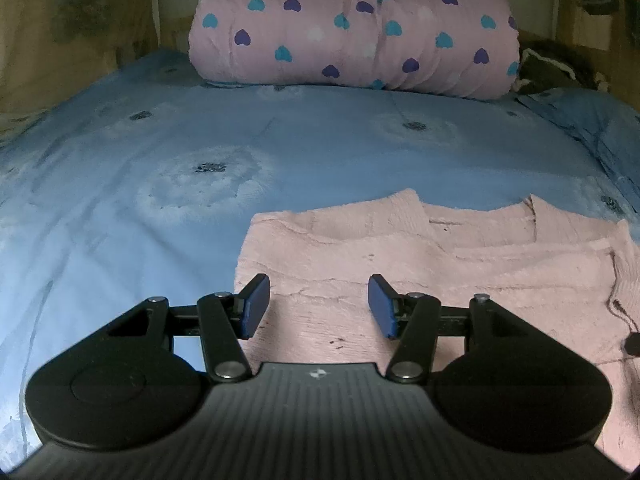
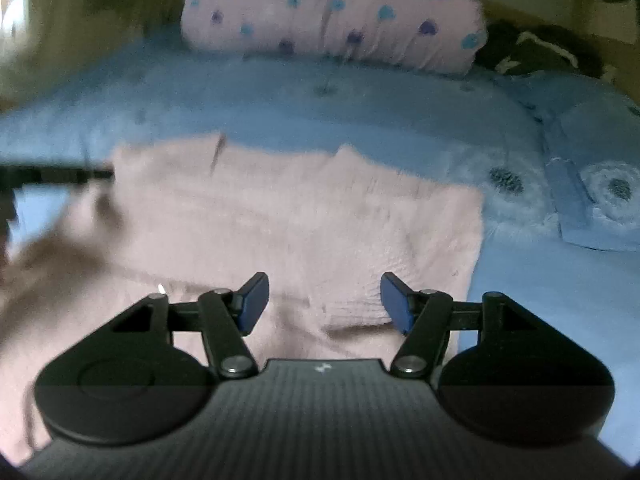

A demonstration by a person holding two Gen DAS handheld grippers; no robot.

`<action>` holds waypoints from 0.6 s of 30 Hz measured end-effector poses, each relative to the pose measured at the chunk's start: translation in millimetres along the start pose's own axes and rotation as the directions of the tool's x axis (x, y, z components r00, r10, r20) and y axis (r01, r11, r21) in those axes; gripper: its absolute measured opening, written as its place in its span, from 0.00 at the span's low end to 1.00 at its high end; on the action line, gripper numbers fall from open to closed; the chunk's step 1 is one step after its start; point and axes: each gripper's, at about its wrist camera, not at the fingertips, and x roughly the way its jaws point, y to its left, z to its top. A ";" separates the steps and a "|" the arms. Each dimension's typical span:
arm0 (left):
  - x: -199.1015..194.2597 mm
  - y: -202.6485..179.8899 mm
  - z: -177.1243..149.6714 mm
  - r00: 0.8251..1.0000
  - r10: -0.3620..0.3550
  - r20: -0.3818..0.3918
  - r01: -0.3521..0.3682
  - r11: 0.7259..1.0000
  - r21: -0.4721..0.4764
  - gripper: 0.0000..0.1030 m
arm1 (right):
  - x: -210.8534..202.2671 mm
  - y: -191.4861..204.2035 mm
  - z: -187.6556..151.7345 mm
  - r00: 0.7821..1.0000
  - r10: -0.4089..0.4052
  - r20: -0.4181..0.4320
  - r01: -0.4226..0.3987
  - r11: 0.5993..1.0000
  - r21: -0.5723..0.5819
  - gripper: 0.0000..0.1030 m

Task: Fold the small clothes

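A pale pink knitted sweater (image 1: 420,264) lies flat on a blue bedspread (image 1: 160,152), partly folded with layered edges at its far side. My left gripper (image 1: 318,306) is open and empty, hovering over the sweater's left part. In the blurred right wrist view the same sweater (image 2: 304,220) fills the middle. My right gripper (image 2: 324,302) is open and empty above the sweater's near right part. A dark shape at the left edge of the right wrist view (image 2: 52,176) looks like part of the other gripper.
A rolled pink quilt (image 1: 352,28) with blue and purple hearts lies at the head of the bed. Dark clothing (image 1: 552,64) sits at the back right. A blue pillow (image 2: 592,200) lies to the right. A wall stands on the left.
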 end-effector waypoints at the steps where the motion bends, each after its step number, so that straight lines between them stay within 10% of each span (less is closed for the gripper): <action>1: 0.2 -1.1 -0.5 1.000 0.000 0.002 0.000 1.000 0.004 0.59 | 5.4 2.3 -1.1 1.000 -0.028 -0.005 0.028 0.999 -0.024 0.60; 5: 1.7 -2.9 -1.8 1.000 0.006 0.008 -0.006 1.000 0.009 0.59 | 8.5 -9.5 2.2 0.995 -0.101 0.017 0.101 0.995 0.019 0.18; 14: 12.1 -1.6 -4.7 0.998 0.063 -0.011 -0.062 0.998 0.015 0.59 | -14.1 -78.7 3.6 0.915 -0.397 0.073 0.349 0.870 0.349 0.19; 18: 16.2 -2.6 -4.9 0.997 0.079 -0.014 -0.079 0.997 0.026 0.59 | -20.6 -84.2 -2.6 0.919 -0.381 0.101 0.320 0.870 0.375 0.19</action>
